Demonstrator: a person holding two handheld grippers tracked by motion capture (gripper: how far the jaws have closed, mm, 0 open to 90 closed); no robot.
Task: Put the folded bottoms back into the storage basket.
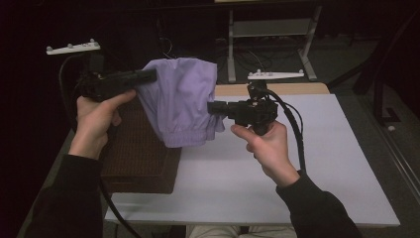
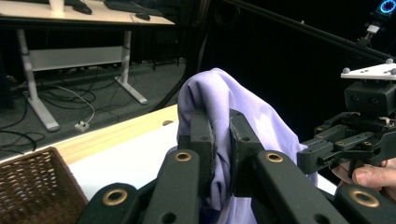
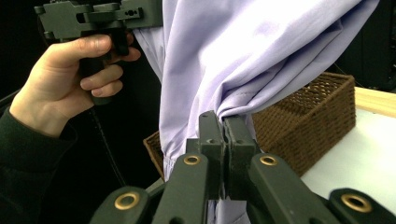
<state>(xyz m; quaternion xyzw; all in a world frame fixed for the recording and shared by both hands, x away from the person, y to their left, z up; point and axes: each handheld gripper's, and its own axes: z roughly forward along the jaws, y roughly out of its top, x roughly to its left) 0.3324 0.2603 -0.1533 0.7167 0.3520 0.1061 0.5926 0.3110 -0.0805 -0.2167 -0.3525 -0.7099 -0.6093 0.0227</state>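
Dark room, grey floor [image 2: 93, 88], white-legged desk [image 2: 28, 88], trailing cables [image 2: 70, 95]

Dim lab or office workroom with a recording rig

A white-topped table [image 1: 297, 163] is set on a grey floor; height-adjustable desks on metal legs [image 2: 35, 98], loose cables and a power adapter [image 2: 81, 126] are seen behind, and a ring-lit camera [image 2: 386, 6] is mounted on a dark frame.

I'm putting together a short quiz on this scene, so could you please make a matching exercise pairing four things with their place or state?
1. lilac cloth
2. wicker basket
3. left gripper
4. right gripper

a. clamped on the cloth's upper edge
b. resting on the table's left side
c. hanging in the air
d. clamped on the cloth's lower side edge

Pairs: 1-c, 2-b, 3-a, 4-d
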